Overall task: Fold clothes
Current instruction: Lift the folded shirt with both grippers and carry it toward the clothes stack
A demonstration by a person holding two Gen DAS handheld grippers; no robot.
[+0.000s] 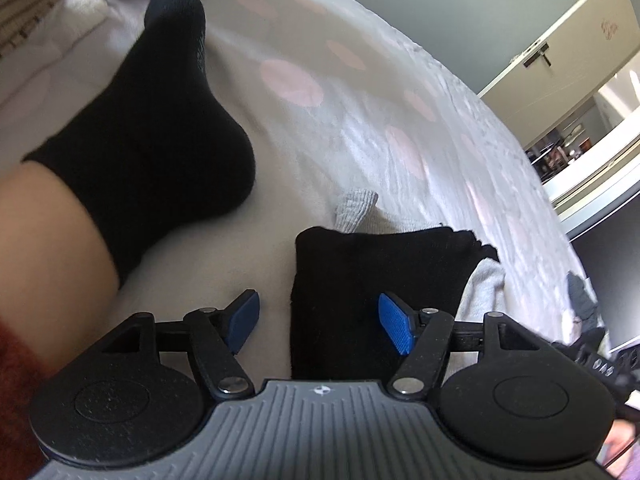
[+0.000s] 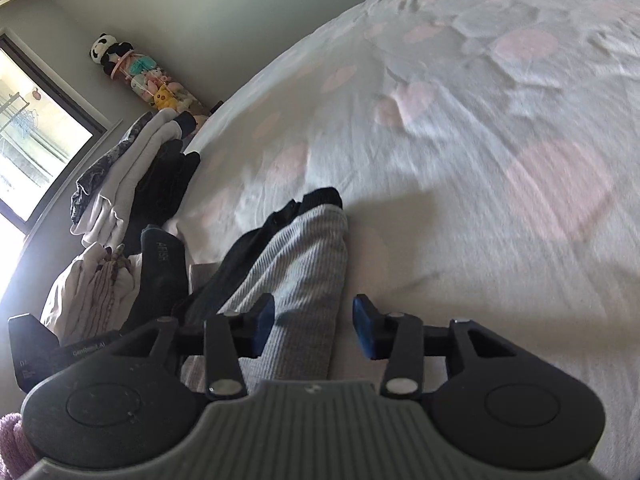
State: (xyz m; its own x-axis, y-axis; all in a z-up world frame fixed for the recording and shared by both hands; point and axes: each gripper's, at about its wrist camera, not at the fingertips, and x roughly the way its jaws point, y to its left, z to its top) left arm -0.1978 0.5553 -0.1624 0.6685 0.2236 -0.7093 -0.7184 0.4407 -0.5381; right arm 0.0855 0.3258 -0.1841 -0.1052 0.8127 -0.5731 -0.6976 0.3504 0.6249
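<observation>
On my left camera, the left gripper (image 1: 319, 322) sits low in the frame with its blue-padded fingers (image 1: 395, 328) spread apart, holding nothing. A folded black garment (image 1: 376, 276) lies on the bed (image 1: 400, 120) in the lower middle of the frame; its near end reaches between the fingers, closer to the right pad, though I cannot tell whether it touches. A bit of grey ribbed fabric (image 1: 356, 208) pokes out just behind it. At the left of the frame I see a person's leg in a black sock (image 1: 160, 128), resting on the white sheet with pale pink spots.

On my right camera, the right gripper (image 2: 314, 330) also has its fingers (image 2: 366, 330) apart and empty. A grey ribbed garment (image 2: 304, 264) runs up the middle of the frame from between the fingers, lying on the bed (image 2: 480, 160), with dark clothing (image 2: 256, 240) along its left edge. A heap of clothes (image 2: 132, 184) sits at the left of the frame near the bed's edge, below a window (image 2: 36, 128), and some soft toys (image 2: 136, 72) stand in the upper left.
</observation>
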